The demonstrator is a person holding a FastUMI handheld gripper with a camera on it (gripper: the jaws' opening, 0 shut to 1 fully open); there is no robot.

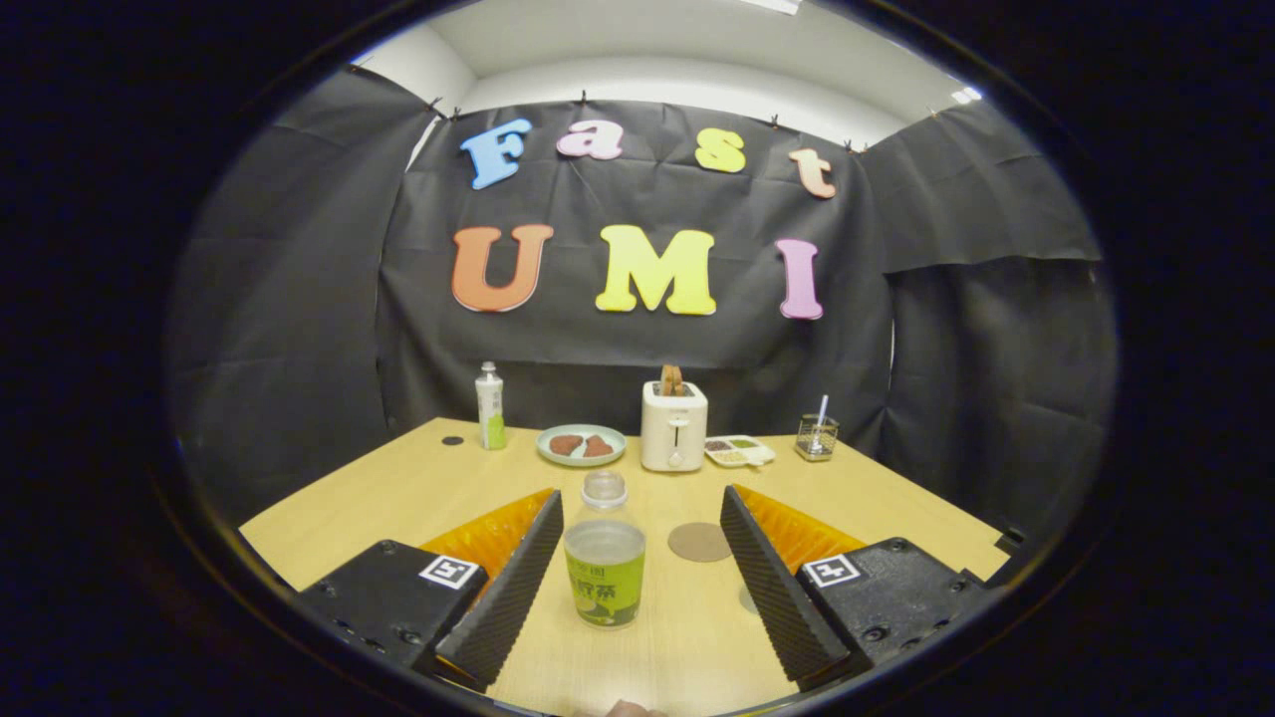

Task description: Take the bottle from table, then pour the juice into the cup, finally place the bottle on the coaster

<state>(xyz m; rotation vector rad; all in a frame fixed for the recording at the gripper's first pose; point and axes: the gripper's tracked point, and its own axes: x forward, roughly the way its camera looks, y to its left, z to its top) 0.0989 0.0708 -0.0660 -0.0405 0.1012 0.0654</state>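
Bottle (605,558) stands upright on the table (398,488) between the wide-open fingers of the gripper (642,513), closer to the left one, touching neither, with the coaster (699,542) just beyond.

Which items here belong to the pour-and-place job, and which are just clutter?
Job: bottle between the open gripper's fingers, untouched; coaster beyond.
Clutter: far bottle, plate, toaster, divided tray, wire holder.
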